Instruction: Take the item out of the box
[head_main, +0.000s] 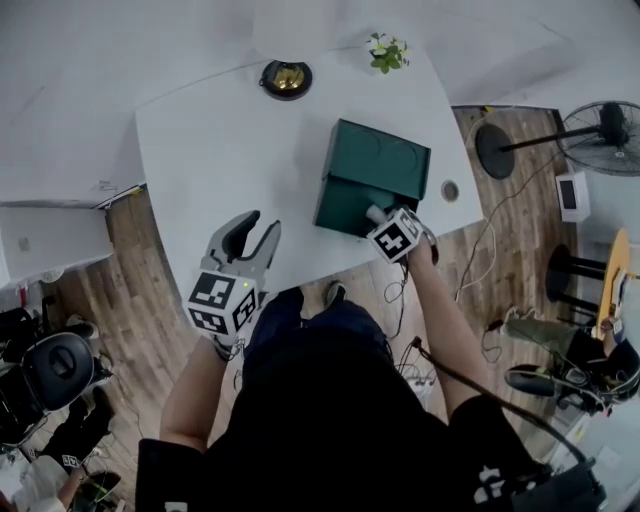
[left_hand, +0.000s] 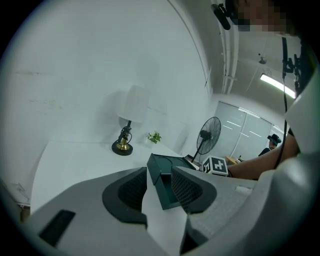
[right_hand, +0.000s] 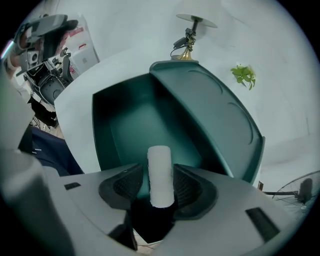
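1. The white cylinder (right_hand: 160, 167) is being framed by the two pads of the right claw (right_hand: 160, 192) at the open front of the dark green box (right_hand: 130, 125). Its far end is pointing into the box's hollow.
2. The right claw is being held open around the cylinder. Its jaws are standing wide, a thin gap is showing at the left pad, and no squeeze is being applied (whether the right pad is brushing the cylinder cannot be told).
3. The box's lid (right_hand: 215, 115) is being held raised, tilting away to the right in the right gripper view.
4. The box is being carried by the white bench (head_main: 200, 140), close to the edge nearest the person and to the right of the bench's middle.
5. The left claw (head_main: 255, 235) is being held open, with nothing between its jaws, above the bench and well to the left of the box. In the left gripper view the box is being seen through the gap between the jaws, farther off.
6. At the bench's far edge a lamp (head_main: 286, 78) with a brass base and a small green plant (head_main: 387, 52) are being shown, both well apart from the box.
7. A fan (head_main: 600, 135) is being seen on the wooden floor beyond the bench's right end.
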